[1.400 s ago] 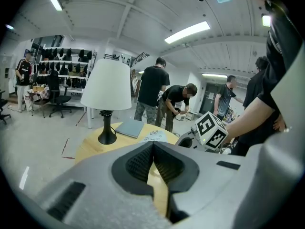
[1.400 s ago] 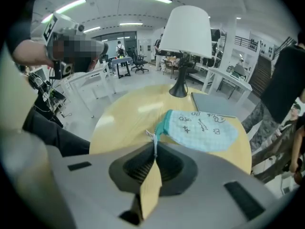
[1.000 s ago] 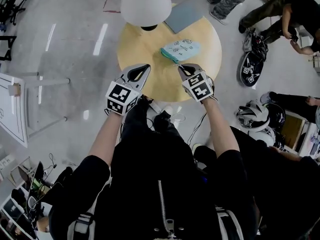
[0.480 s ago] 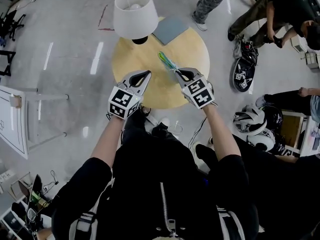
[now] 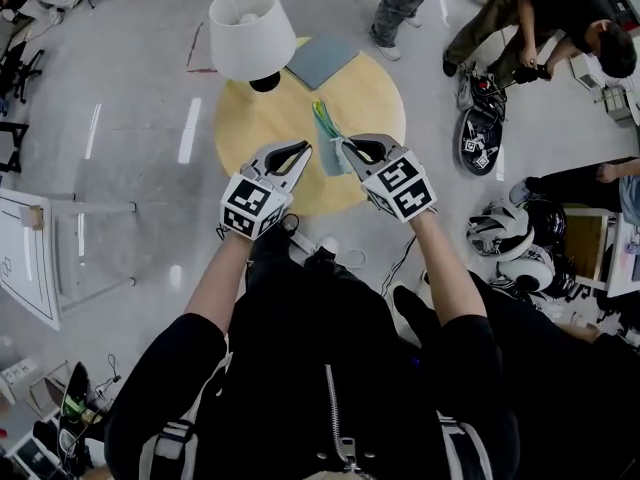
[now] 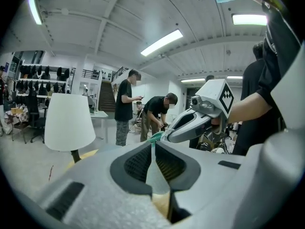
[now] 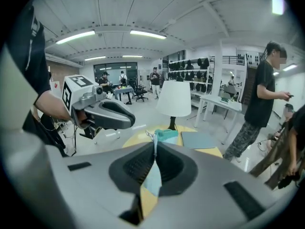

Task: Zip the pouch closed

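1. A round wooden table (image 5: pixel 260 128) stands on a pale glossy floor, below and ahead of the person who holds the grippers.
2. A lamp (image 5: pixel 252 18) with a white shade stands at the table's far left edge.
3. A flat grey folder (image 5: pixel 322 60) lies on the far side of the table, just beside the lamp's base.
4. The right gripper (image 5: pixel 345 146) is raised above the near part of the table. Its jaws are pressed together on the pouch's fabric, and in the right gripper view pale blue cloth fills the slot between them.
5. The left gripper (image 5: pixel 303 148) is held at about the same level, just beside the right one, with its tip pointing toward the pouch. Its jaws are opening. The left gripper view shows only a narrow gap, with pale floor and yellow tabletop seen through it and no cloth inside.
6. The pouch (image 5: pixel 325 128), teal and light blue, hangs from the right gripper's tip, clear of the tabletop. It is seen edge-on from above, between the two gripper tips and slightly beyond them.
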Available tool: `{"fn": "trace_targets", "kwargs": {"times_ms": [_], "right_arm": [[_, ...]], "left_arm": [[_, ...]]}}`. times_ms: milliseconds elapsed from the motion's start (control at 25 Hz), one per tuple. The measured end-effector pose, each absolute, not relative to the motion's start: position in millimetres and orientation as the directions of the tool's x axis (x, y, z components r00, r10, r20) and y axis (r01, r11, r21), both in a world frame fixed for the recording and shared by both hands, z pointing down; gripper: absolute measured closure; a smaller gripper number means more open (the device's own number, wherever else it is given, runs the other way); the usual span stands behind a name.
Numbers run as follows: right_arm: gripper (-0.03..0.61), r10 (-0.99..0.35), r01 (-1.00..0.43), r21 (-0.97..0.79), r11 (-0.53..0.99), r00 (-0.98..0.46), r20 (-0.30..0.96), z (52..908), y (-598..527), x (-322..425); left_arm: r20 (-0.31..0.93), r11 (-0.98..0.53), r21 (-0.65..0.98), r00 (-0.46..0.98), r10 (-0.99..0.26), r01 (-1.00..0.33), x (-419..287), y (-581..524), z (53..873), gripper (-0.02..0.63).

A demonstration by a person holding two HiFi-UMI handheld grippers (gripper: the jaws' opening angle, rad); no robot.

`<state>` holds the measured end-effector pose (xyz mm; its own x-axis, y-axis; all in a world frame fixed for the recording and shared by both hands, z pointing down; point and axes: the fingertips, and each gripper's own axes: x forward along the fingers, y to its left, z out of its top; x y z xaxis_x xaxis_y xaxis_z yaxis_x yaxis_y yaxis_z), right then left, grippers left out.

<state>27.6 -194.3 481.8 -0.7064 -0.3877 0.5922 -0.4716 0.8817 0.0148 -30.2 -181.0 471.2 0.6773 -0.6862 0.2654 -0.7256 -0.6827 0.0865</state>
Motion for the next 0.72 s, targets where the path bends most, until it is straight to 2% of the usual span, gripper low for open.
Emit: {"fn": "trace_targets", "kwargs": {"times_ms": [280,600,720], "right_arm": [[0.563,-0.375,-0.455,0.012,0.890,-0.719,0.585,478,-174,37],[0.563,-0.330,-0.432,-0.038,0.901,-0.740,0.586,483,-145,45],[0.563,-0.319,-0.428,-0.052,0.902,-0.743,0.588,488,-136,47]], "left_arm": [[0.270,-0.757,0.089,0.747,-0.607,-0.647,6,-165,469,0.511],[0.293,-0.799,0.123,0.791,-0.537,-0.588,34,-146,480,0.511],[0.295,-0.811,0.130,0.803,-0.518,-0.570,41,-138,485,0.541]]}}
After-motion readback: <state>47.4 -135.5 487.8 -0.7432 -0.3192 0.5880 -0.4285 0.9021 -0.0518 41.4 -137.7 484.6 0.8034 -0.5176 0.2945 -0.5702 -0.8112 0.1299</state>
